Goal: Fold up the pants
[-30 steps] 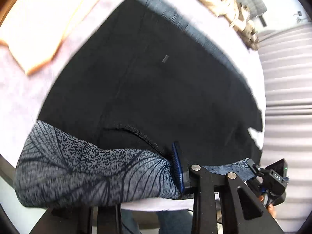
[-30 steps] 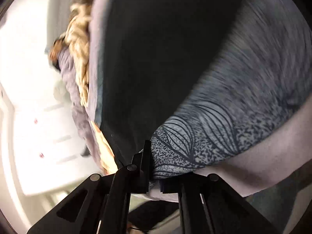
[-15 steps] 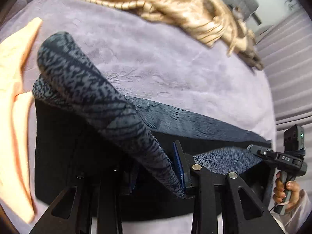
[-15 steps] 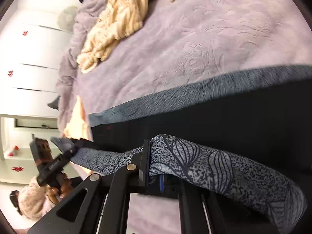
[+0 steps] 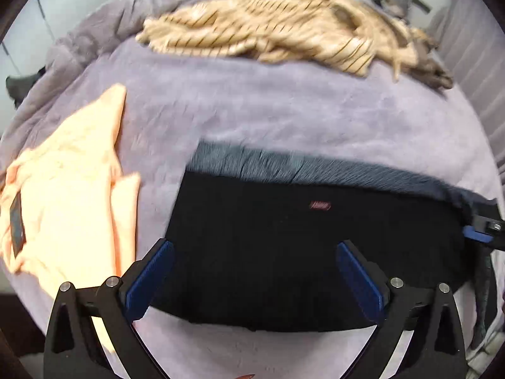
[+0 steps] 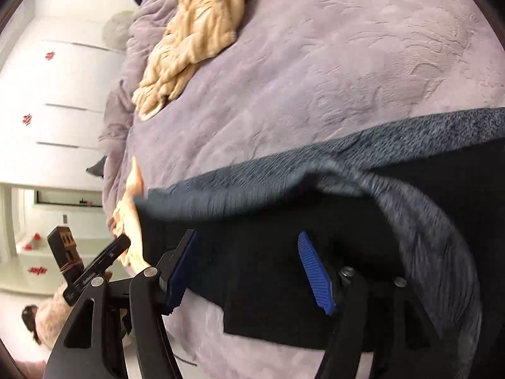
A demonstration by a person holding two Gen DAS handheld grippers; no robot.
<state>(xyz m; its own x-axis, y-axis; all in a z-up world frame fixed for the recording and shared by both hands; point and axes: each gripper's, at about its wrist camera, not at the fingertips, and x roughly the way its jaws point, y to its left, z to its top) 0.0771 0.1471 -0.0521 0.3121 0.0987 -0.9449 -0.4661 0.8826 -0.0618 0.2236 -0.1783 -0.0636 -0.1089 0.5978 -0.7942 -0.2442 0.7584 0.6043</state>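
Note:
The pants lie folded on the purple bed cover, black inside facing up, with a grey patterned edge along the far side. My left gripper is open and empty just above their near edge. In the right wrist view the pants lie under my right gripper, which is open and empty. A grey patterned flap curves over the black cloth to its right. The right gripper's tip shows at the pants' right end in the left wrist view.
A peach garment lies left of the pants. A tan striped garment lies across the far side of the bed; it also shows in the right wrist view. The purple cover spans between them. White cabinets stand beyond the bed.
Both grippers were shut on the grey patterned cloth, carried it over the black part, and have now opened and let it go. The pants lie folded over.

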